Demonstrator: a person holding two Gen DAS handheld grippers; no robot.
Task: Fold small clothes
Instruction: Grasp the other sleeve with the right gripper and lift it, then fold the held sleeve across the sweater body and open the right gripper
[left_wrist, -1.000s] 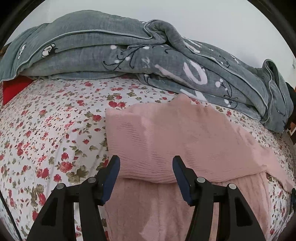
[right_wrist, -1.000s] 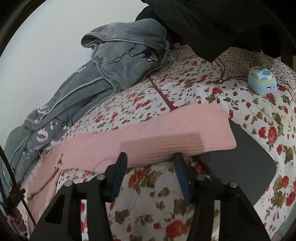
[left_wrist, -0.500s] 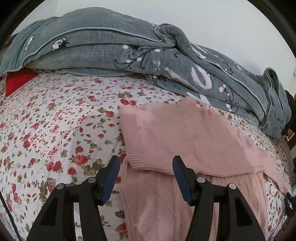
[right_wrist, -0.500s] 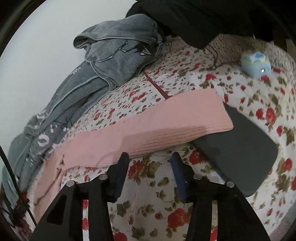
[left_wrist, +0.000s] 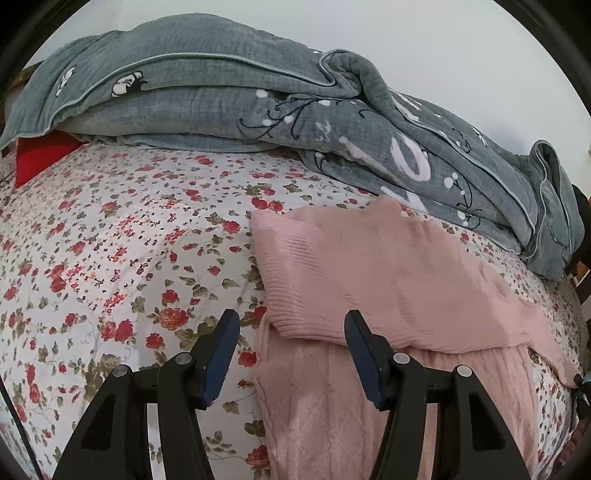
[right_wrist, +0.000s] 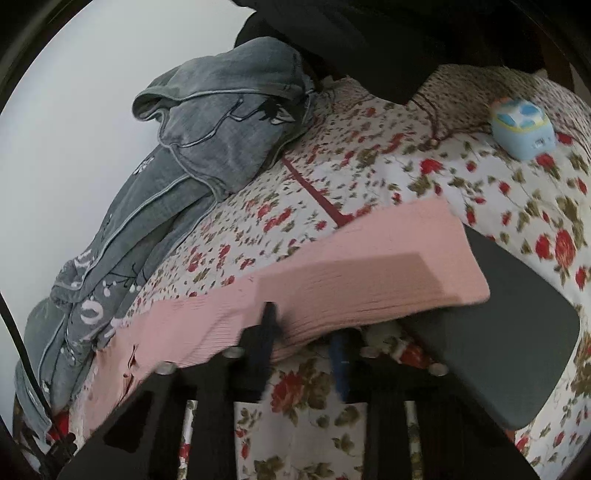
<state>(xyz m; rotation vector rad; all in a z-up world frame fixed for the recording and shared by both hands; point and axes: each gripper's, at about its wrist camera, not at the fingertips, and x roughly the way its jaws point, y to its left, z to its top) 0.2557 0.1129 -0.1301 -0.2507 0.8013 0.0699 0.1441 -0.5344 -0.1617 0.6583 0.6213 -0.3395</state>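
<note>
A pink knit garment (left_wrist: 369, 273) lies on the flowered bed sheet (left_wrist: 110, 258), its upper part folded over the lower. My left gripper (left_wrist: 291, 325) hovers open above the fold's near left corner, gripping nothing. In the right wrist view the garment's long pink sleeve (right_wrist: 369, 269) stretches across the bed. My right gripper (right_wrist: 303, 332) is closing on the sleeve's near hem. One finger lies on top of the cloth and the other sits under its edge, with the hem pinched between them. That view is blurred.
A rumpled grey quilt (left_wrist: 221, 99) is heaped along the far side of the bed, by the wall. A red cushion (left_wrist: 40, 158) peeks out at far left. A dark grey flat pad (right_wrist: 517, 332) lies under the sleeve's end, with a small blue toy (right_wrist: 522, 127) beyond it.
The right gripper's fingers narrowed from wide apart onto the sleeve's hem, and the sleeve end has lifted slightly. The left gripper drifted left, so the garment sits further right in its view.
</note>
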